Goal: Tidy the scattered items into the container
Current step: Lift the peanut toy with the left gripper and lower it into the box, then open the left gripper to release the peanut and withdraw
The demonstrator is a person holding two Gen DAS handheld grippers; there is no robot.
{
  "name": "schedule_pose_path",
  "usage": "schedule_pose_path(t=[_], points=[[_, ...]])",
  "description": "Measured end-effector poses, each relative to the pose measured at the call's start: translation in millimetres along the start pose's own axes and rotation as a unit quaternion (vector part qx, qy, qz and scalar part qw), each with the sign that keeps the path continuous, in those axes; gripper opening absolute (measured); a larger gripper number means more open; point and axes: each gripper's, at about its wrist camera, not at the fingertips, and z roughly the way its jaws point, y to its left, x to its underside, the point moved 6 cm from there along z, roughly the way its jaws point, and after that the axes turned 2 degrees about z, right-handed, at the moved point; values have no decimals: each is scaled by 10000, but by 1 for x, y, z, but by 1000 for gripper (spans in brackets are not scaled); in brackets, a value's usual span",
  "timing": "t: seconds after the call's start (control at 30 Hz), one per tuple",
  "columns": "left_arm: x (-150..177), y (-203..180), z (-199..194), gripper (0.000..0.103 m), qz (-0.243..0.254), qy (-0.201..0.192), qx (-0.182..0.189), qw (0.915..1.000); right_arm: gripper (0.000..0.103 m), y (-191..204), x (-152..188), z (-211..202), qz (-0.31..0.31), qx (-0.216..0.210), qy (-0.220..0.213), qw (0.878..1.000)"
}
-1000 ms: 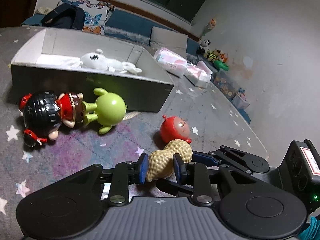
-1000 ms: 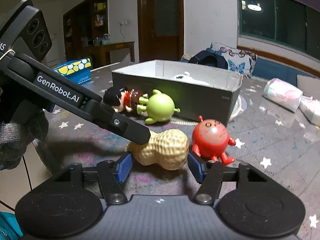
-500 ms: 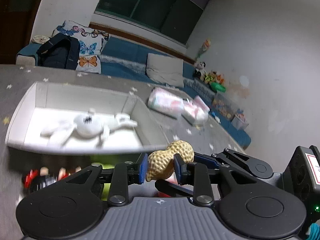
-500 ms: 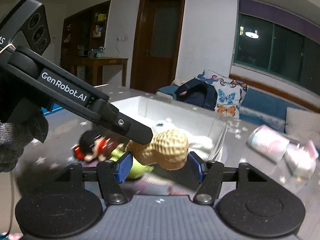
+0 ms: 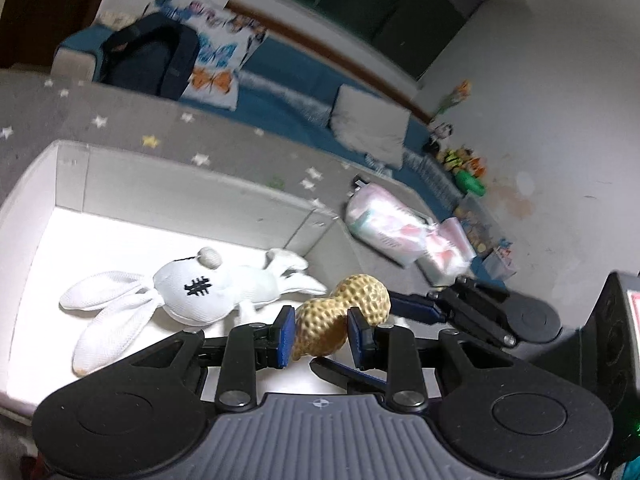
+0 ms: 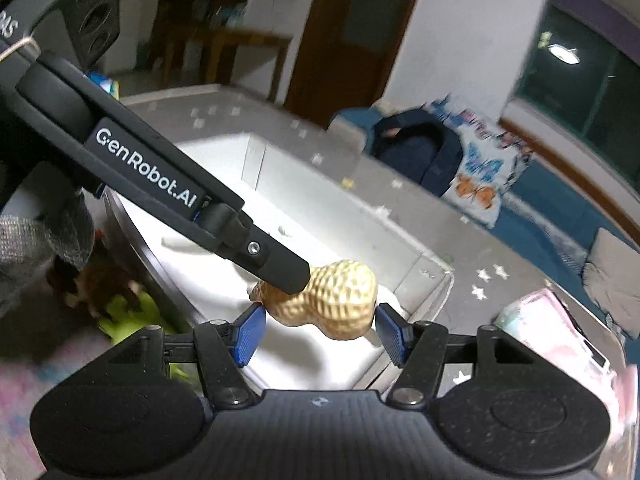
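Since the earlier frames we have lifted the peanut toy (image 5: 343,320) off the star-print cloth (image 5: 240,148) and carried it over the open white box (image 5: 72,184); the red figure and the green figure it lay beside have dropped out of the left view, and the box floor now fills the ground under both tools.

From left to right in the left wrist view: the white plush rabbit (image 5: 188,288) lies flat on the box floor, already tidied. Beside it, the left gripper (image 5: 322,335) clamps the peanut at its narrow waist, a blue pad (image 5: 286,334) pressed to each side. That waist, we judge, gives the surest purchase on a bumpy shell. Further right, the other tool's fingers reach in toward the toy's far lobe.

In the right wrist view, the right gripper (image 6: 320,334) brackets the peanut toy (image 6: 332,300) lengthwise, 1 pad at each end. We cannot tell whether those pads press or merely flank it. Sharing the load with 2 tools likely steadies the toy, which hangs in the air above the box interior, not yet set down.
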Motion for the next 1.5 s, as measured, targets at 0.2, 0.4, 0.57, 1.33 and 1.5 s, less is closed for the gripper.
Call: schedule_pose_path(t=[0.2,0.4,0.57,1.33,1.5], points=[[-5,14,17,30,-142,262,-139,9995,61,-3,-7,29,-307,-327,591,9972],[-4,21,29,30,-276,494,-194,9982,62,-8,-9,44,-468,-690,1096,9905],[-3,22,37,30,-426,564,-124,9974,63,-5,-8,43,-656,-694,1225,9879],[6,-7,9,30,-143,169,-110,9997,64,-10,17,-48,622,-147,-221,9977],[19,-21,-12,30,18,3,-15,10000,65,-7,44,-79,1166,-195,-496,9917]])
